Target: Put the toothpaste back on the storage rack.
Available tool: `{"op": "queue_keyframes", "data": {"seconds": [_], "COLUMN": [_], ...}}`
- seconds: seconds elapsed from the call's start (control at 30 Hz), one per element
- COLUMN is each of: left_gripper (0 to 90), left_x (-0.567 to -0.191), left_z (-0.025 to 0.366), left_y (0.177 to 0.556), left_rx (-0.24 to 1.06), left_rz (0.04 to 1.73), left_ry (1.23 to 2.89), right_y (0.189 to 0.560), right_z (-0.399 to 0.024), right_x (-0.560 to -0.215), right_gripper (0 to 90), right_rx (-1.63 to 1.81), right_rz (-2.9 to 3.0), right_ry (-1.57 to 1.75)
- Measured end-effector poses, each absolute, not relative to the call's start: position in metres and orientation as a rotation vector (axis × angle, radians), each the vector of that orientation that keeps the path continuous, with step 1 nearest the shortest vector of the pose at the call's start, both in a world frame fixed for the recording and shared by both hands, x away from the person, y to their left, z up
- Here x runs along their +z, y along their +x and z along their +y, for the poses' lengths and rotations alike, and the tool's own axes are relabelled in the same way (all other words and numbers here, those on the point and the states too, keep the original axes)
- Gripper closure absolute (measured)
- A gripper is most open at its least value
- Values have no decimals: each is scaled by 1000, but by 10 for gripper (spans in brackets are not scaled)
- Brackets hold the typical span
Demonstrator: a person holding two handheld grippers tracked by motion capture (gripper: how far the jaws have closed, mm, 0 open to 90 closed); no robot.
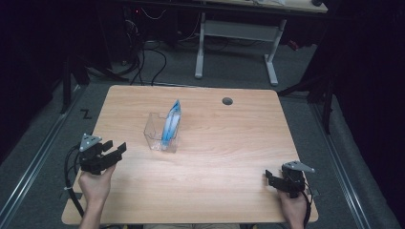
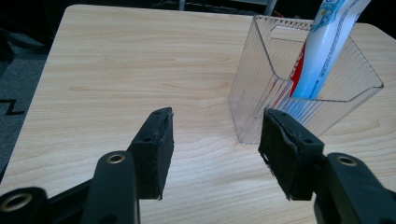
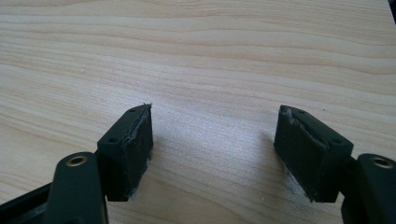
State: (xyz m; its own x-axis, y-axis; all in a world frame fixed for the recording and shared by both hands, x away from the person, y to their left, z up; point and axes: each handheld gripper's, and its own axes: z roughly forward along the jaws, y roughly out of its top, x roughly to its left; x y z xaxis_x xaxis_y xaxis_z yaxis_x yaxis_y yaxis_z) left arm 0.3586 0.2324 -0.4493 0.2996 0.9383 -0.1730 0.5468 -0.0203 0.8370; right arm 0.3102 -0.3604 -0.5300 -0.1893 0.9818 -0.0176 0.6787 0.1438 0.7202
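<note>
Wooden table (image 1: pixel 229 157), toothpaste tube (image 1: pixel 172 121) in clear holder (image 1: pixel 155 135), both hand-held grippers open, empty.

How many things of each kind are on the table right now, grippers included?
Clear plastic holder: 1
Toothpaste tube, standing in the holder: 1
Grippers, both open and holding nothing: 2 (left gripper, right gripper)
Total: 4
</note>
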Motion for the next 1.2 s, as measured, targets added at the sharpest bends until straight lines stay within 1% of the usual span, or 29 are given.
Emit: {"op": "queue_keyframes", "data": {"seconds": [1.2], "left_gripper": [444], "left_x": [-489], "left_z": [223], "left_y": [360], "left_rx": [492], "left_rz": [1428], "left_ry": [1730], "right_y": [310], "right_z": [-360], "right_x": [-530], "right_gripper": [282], "right_rx": [807], "right_rz": [1931], "right_ry": [1583]}}
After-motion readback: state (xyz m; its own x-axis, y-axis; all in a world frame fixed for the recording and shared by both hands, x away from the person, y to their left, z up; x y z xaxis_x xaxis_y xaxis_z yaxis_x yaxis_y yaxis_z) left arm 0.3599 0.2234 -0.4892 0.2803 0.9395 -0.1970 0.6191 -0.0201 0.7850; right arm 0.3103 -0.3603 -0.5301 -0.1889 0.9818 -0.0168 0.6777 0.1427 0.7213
